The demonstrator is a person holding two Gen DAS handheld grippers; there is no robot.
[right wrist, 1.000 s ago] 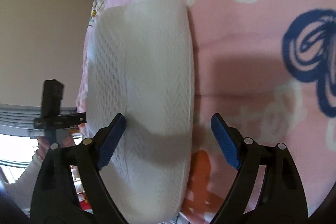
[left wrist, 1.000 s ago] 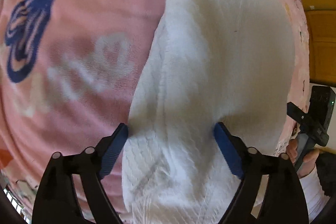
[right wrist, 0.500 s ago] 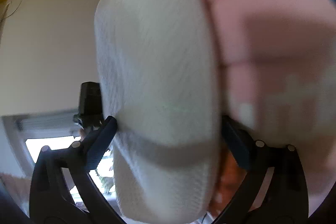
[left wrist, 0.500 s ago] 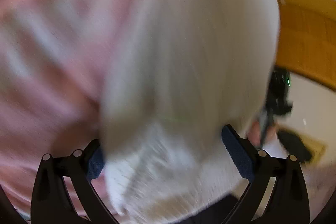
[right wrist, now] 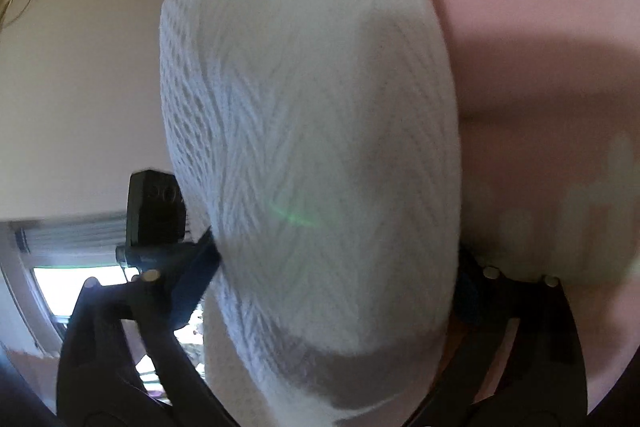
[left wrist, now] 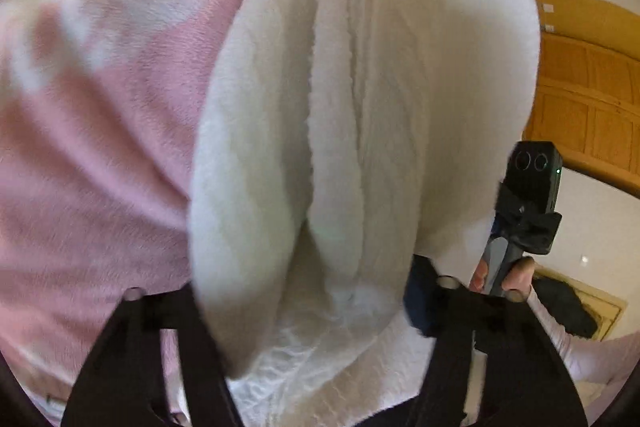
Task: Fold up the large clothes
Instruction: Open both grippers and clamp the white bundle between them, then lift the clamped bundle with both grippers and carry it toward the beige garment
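A folded white knit garment (left wrist: pixel 372 131) lies on a pink blanket (left wrist: pixel 100 155) near its edge, its near end bunched between both tools. The left gripper (left wrist: pixel 304 307) is closing, the cloth puckering into a ridge between its fingers (left wrist: pixel 418 301). The right gripper (right wrist: pixel 336 267) is also closing, its blue pads (right wrist: pixel 196 271) still wide on either side of the thick fold. Far right, wooden furniture (left wrist: pixel 580 99) stands beyond the blanket.

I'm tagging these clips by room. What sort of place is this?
Probably a bedroom at home. A white knitted garment lies on a pink fleece blanket with printed lettering, seemingly a bed, with carved wooden furniture beside it and a window with a shutter.
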